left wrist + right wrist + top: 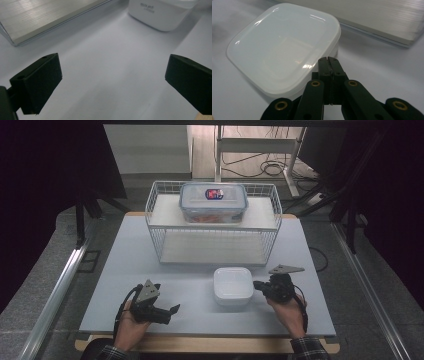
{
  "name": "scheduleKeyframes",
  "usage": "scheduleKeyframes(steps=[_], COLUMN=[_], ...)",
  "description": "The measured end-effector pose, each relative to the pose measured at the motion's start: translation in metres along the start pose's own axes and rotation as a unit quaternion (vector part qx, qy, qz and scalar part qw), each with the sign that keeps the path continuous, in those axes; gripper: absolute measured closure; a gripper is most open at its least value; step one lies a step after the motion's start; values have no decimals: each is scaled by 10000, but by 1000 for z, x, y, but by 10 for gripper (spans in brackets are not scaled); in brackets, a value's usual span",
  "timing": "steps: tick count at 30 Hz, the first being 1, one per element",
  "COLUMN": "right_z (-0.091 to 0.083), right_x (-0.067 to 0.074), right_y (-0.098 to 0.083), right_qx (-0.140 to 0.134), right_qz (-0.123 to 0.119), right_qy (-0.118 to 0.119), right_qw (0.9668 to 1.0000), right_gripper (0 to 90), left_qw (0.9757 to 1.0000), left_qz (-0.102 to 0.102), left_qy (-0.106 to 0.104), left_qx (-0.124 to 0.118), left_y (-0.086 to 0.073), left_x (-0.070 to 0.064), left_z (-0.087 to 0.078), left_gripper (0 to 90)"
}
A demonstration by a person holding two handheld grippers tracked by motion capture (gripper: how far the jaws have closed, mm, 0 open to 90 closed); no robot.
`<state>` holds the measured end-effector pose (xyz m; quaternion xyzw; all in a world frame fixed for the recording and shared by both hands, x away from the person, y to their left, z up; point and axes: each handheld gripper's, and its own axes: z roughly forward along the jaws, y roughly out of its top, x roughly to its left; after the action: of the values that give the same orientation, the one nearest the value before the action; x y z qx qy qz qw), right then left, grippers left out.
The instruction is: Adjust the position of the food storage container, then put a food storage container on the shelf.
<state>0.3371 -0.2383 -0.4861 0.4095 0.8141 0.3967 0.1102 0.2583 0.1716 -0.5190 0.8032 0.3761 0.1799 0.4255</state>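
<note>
The right gripper [258, 285], jaws clenched on nothing, comes beside the white box [233, 285]. The left gripper [172, 310], released, waits near the box. Next, I think, the right jaws must open to take it.

A glossy white square plastic box [233, 285] sits on a pale grey table [130, 270]. The white wire rack [160, 227] carries a clear blue-rimmed container [213, 202], its contents seemingly orange. Plaid sleeve cuffs [307, 347]; black grippers.
</note>
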Motion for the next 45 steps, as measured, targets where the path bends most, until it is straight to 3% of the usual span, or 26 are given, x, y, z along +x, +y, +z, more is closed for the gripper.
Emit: scheduleKeyframes(steps=[7, 13, 22, 27, 28, 31, 37, 40, 45], right_z=[19, 29, 22, 15, 15, 14, 11, 12, 13], right_x=[25, 39, 37, 38, 38, 41, 40, 39, 41], right_y=[7, 11, 11, 5, 5, 0, 1, 2, 4], right_qx=[4, 14, -107, -123, -123, -46, -235, -263, -209], right_qz=[-101, -182, -251, -298, -298, -408, -421, -403, -324], right_qy=[337, 529, 413, 507, 507, 450, 425, 419, 454], right_qw=[9994, 9984, 9988, 9982, 9982, 9981, 9979, 9980, 9982], right_gripper=[893, 893, 829, 609, 609, 419, 252, 217, 145], left_qw=[10000, 9999, 9997, 9997, 9997, 9995, 9991, 9990, 9981], left_qz=[-30, -84, -208, -212, -212, -250, -327, -346, -438], left_qy=[-30, -62, -153, -135, -135, -141, -171, -175, -401], left_qx=[2, -10, 8, 57, 57, 109, 188, 221, 191], left_y=[0, 0, 0, 0, 0, 0, 2, 4, 13], left_x=[0, 0, 1, 2, 2, 2, 3, 4, 9], left_z=[0, 0, -1, -1, -1, 0, 0, 0, 3], left_gripper=[5, 5, 15, 20, 20, 22, 23, 23, 24])
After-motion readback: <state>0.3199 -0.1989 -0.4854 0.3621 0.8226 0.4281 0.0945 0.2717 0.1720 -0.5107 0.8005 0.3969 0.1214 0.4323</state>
